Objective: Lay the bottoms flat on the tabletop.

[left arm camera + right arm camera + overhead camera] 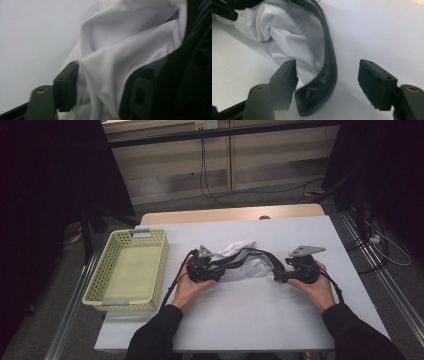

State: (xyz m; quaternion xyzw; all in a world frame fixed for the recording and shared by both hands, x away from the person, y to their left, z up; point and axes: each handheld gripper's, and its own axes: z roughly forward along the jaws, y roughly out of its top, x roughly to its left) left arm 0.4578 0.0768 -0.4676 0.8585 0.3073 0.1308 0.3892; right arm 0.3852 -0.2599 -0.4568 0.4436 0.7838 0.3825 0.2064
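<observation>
The garment, white with a black band, lies crumpled on the counter, to the right of the basket and well apart from it. My left tongs are at the garment's left end; in the left gripper view one jaw presses against a white fold with black fabric bunched on the other side, so they are pinching the garment. My right tongs sit at the garment's right end. In the right gripper view their jaws stand spread, with the curved black band lying between them, close to the left jaw and well clear of the right one. Both my hands rest on the counter either side of the garment. The yellow basket stands at the counter's left edge.
</observation>
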